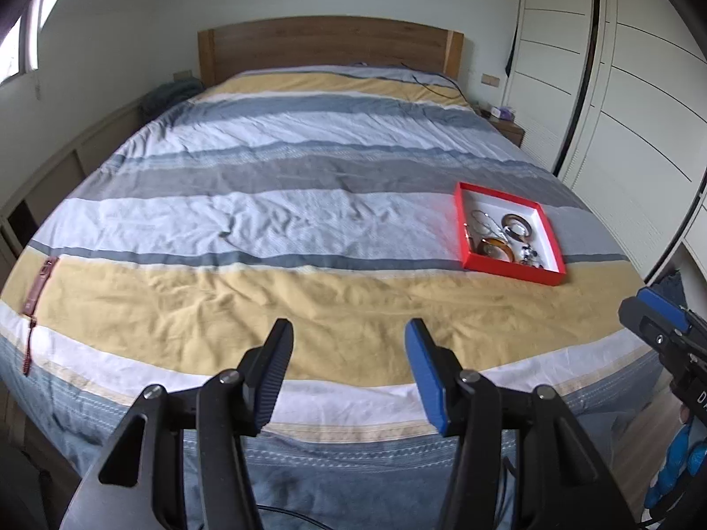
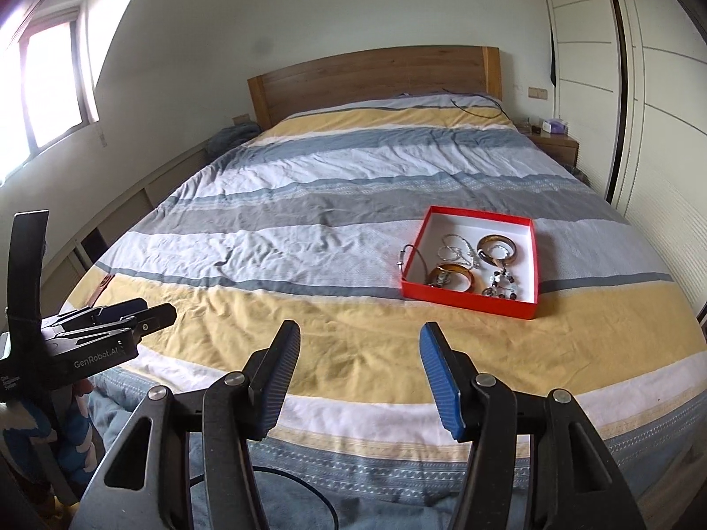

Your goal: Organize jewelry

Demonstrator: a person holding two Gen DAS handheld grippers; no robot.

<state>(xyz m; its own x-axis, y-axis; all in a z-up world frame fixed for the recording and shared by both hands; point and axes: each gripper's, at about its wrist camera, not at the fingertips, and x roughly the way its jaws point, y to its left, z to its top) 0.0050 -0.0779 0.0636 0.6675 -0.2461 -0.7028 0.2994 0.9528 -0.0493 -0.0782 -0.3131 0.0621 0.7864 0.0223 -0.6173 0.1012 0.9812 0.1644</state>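
One brown strap (image 1: 40, 283), left view only

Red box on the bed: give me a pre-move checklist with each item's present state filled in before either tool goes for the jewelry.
1. Left tool holds nothing, fingers apart: ok.
2. Right tool holds nothing, fingers apart: ok.
3. Red box sits flat and lidless on the duvet: ok.
4. All jewelry inside the box: not ok; a black-cord bracelet hangs over its left wall.
5. Amber bangle separate from the silver chain: cannot tell.
6. Dark red strap left out at the bed's far left edge: not ok.
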